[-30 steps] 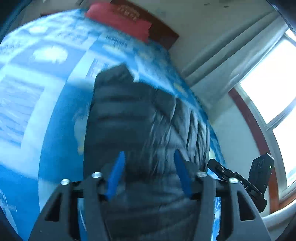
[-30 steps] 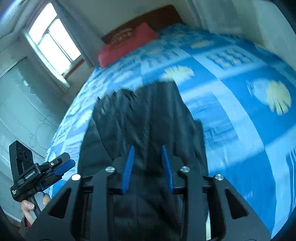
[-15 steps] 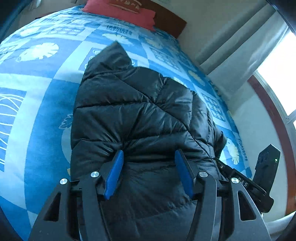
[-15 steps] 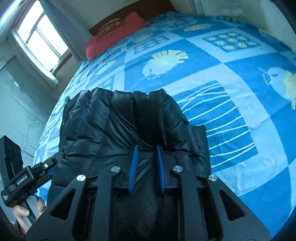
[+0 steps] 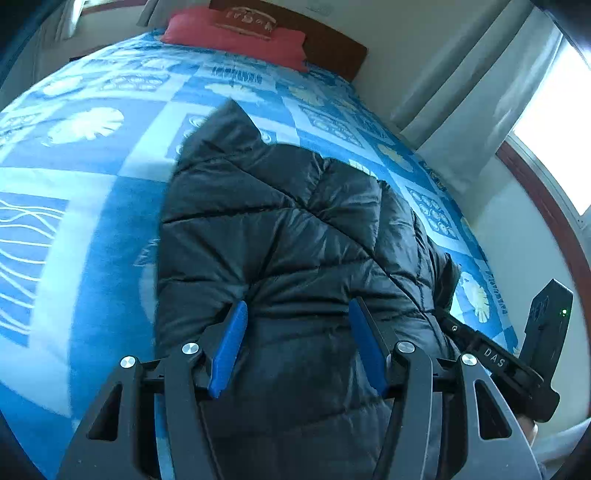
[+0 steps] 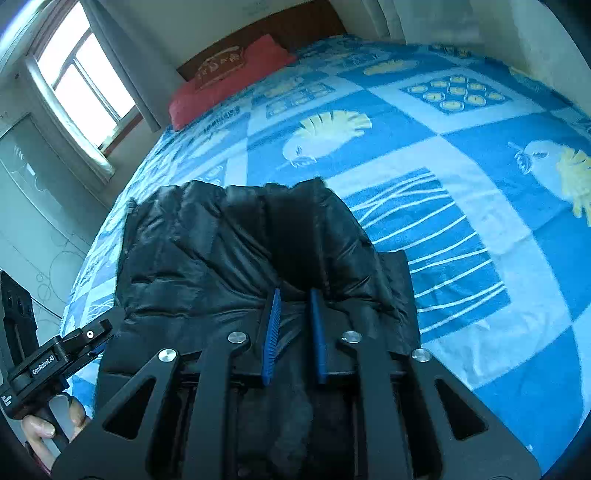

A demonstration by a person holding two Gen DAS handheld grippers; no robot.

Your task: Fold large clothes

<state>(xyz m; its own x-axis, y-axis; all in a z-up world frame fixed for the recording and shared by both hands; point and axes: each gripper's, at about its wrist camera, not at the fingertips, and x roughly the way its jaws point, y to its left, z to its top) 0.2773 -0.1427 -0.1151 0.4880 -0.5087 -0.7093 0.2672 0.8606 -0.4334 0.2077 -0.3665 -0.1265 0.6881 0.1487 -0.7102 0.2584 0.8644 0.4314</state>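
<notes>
Jacket laid on the bed, both grippers at its near edge.

The black puffer jacket (image 5: pixel 280 236) lay lengthwise on the blue patterned bedspread (image 5: pixel 74 177), hood end toward the red pillow (image 5: pixel 236 33). Left gripper (image 5: pixel 295 325) was half spread with jacket bulk between the jaws; can't tell if the pads pressed it. Right gripper (image 6: pixel 293 317) was narrow, jaws just opening a little, fabric bunched between them; looked pinched, probably to keep the near edge controlled.
</notes>
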